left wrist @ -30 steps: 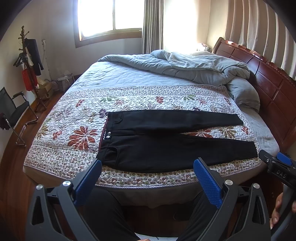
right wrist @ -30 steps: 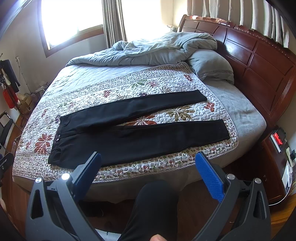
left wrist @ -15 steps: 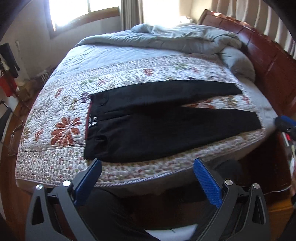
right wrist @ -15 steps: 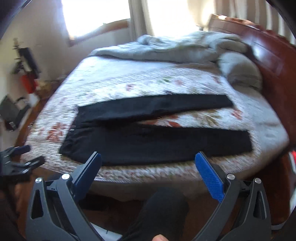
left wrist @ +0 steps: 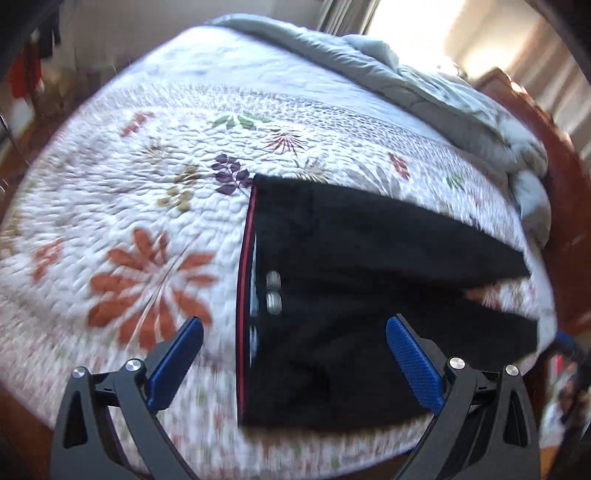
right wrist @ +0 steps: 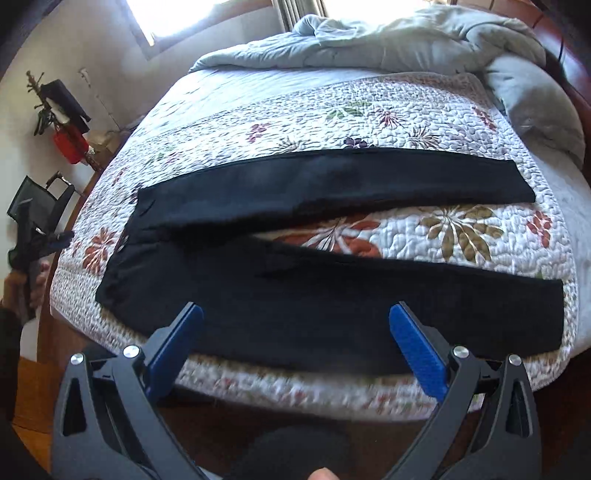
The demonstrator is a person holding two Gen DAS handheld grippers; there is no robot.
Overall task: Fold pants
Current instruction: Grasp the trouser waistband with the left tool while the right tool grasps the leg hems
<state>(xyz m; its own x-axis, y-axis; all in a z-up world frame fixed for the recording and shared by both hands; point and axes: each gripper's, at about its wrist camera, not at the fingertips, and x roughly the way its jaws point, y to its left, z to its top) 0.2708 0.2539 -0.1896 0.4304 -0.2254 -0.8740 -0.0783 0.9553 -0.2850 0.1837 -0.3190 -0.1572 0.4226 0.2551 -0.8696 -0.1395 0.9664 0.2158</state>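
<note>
Black pants (right wrist: 332,295) lie flat on the floral quilt (right wrist: 461,122), legs spread apart toward the right, waistband at the left. In the left wrist view the pants (left wrist: 351,266) fill the middle, with a red-edged waistband (left wrist: 244,280) and two silver buttons (left wrist: 273,291). My left gripper (left wrist: 293,354) hangs open just above the waist's near corner, empty. My right gripper (right wrist: 295,339) is open over the near leg's lower edge, holding nothing. The left view is motion-blurred.
A rumpled grey duvet (right wrist: 406,33) and pillow (right wrist: 535,107) lie at the far side by the dark wooden headboard (left wrist: 554,155). A coat stand (right wrist: 59,110) and folding chair (right wrist: 37,206) stand left of the bed. The bed's near edge (right wrist: 314,391) is just below my fingers.
Both grippers have moved forward and down toward the bed. The left one swung in close over the waistband; the right one closed in on the near leg. Both stayed open.
</note>
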